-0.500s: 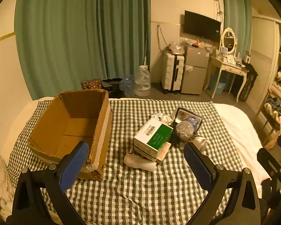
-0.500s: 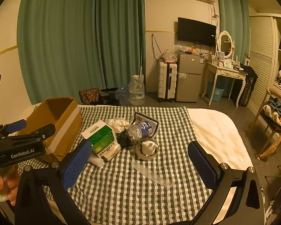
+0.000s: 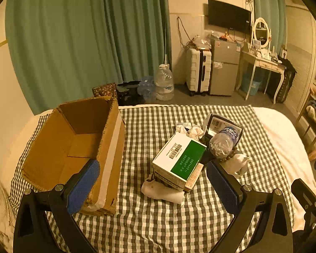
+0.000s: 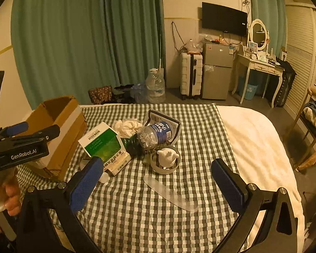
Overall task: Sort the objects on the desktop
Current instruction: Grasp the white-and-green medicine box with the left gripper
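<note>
Both your tools, left tool (image 3: pixel 151 186) and right tool (image 4: pixel 158 183), are wide and hold nothing. You have yet to pick. Reach for the green box (image 3: pixel 179 161), then the cardboard box (image 3: pixel 73 145)

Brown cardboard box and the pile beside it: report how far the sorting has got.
Done: nothing visible; the brown cardboard box looks empty. In hand: nothing; the left gripper and right gripper both stand open above the checked cloth. Left: the green-and-white carton, clear plastic bottle, crumpled white tissue, white figurine in its round dish and translucent comb.
</note>
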